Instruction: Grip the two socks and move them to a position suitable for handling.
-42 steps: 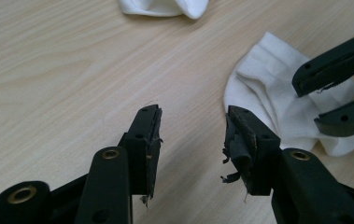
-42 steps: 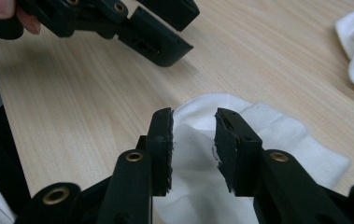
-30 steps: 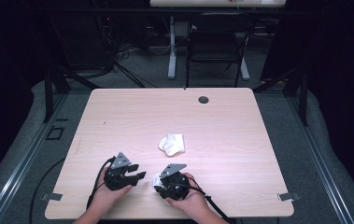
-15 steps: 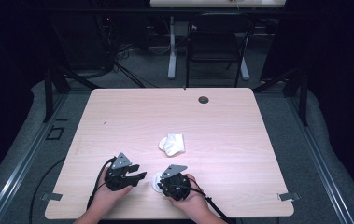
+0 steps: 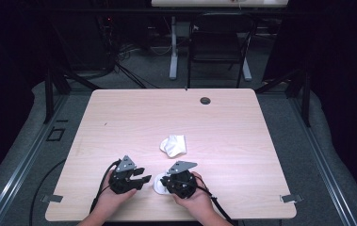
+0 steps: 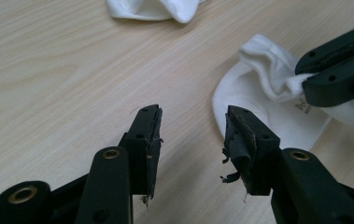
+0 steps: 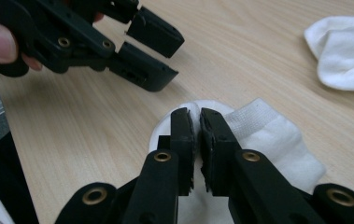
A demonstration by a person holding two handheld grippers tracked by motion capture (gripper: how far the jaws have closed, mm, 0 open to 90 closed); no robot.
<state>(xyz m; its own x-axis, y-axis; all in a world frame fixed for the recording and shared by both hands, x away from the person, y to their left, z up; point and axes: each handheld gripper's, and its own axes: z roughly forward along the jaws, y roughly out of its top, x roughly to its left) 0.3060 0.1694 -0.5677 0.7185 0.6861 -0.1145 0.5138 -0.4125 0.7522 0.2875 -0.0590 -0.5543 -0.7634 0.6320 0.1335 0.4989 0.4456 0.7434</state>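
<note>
Two white socks lie on the light wooden bench [image 5: 119, 117]. The nearer sock [image 5: 158, 184] is the landmark: it rests flat near the bench's front edge, between the person's two hands. The right claw [image 5: 166, 181] sits directly on that sock; in the right gripper view its jaws stand almost together, only a thin slit between them, over the sock [image 7: 277, 140], and in the left gripper view its jaws [image 6: 338, 70] are pinched on a raised fold of the sock's ribbed cuff [image 6: 277, 93]. The left claw [image 5: 142, 179] hovers just beside the sock on its left, jaws apart with bare bench between them; its worn pads [image 6: 240, 140] carry frayed scraps, and one jaw tip lies over the sock's edge in the left gripper view. The second sock [image 5: 174, 145], crumpled, lies beyond the nearer sock, toward the bench's middle, apart from it. Far past both, a dark round grommet [image 5: 205, 100] sits near the bench's back edge.
</note>
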